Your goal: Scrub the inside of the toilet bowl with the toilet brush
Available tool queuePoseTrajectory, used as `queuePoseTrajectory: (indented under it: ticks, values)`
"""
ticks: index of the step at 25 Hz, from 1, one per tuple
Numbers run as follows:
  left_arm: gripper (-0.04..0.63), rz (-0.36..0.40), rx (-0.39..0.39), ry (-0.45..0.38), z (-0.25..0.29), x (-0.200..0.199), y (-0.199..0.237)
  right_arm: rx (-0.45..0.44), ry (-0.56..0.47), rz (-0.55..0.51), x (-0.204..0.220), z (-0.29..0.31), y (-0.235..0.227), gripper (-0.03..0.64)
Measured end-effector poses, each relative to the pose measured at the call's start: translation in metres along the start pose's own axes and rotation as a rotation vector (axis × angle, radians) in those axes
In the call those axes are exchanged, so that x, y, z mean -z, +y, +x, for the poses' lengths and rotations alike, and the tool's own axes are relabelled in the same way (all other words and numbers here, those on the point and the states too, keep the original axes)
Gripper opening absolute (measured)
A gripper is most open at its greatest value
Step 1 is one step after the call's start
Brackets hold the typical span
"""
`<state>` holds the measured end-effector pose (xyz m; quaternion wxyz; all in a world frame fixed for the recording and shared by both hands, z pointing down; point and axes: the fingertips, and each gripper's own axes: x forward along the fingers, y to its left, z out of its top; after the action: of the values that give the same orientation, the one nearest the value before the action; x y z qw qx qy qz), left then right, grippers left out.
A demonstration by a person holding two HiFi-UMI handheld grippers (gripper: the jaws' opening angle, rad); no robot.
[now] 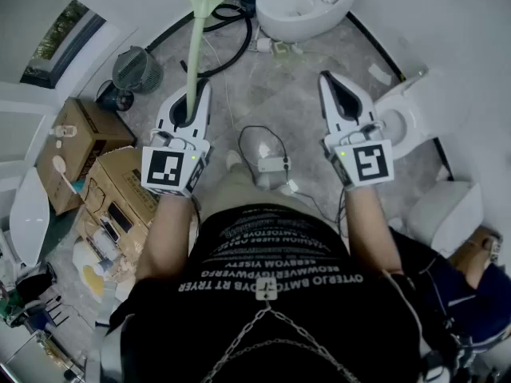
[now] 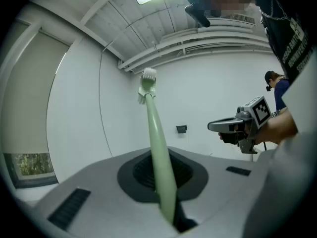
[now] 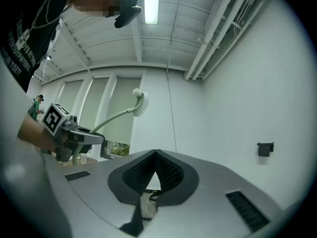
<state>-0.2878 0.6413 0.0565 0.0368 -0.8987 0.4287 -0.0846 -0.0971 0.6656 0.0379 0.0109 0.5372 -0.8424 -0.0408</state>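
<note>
- Left claw [image 1: 194, 96] is clamped on the pale green handle of the toilet brush [image 1: 195, 42]. The handle runs up out of the jaws, and the white bristle head [image 2: 147, 80] is in the air, pointing away from the person.
- Right claw [image 1: 329, 82] has its jaws drawn together at the tips with nothing between them. It is held level with the left one and well apart from it.
- In the head view, the brush head sits just left of the toilet bowl [image 1: 275, 13] and outside it. This white toilet stands on the grey floor [image 1: 279, 94] ahead of the person, with its lid raised and the bowl open.
- A second white toilet [image 1: 417, 106] stands on the floor just right of the right claw, its bowl also open.
- Two cardboard boxes [image 1: 76, 138] stand together at the left. The nearer one [image 1: 120, 186] is open and holds small items too small to tell.
</note>
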Motion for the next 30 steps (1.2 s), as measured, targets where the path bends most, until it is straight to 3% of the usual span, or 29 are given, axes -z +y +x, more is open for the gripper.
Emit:
queuePoseTrajectory:
  ticks: [6,14,30]
  values:
    - [0.002,-0.024,0.029,-0.006,0.032,0.006,0.021,0.019,0.028,-0.003,0.011,0.024,-0.003,0.003]
    - [0.0,-0.022,0.072,-0.011,0.071,0.012,0.083,0.068,0.05,0.007,0.022,0.081,0.007,0.003]
    - [0.0,-0.08,0.145,-0.023,0.109,0.035,0.186,0.099,0.128,-0.003,0.023,0.19,0.034,0.003]
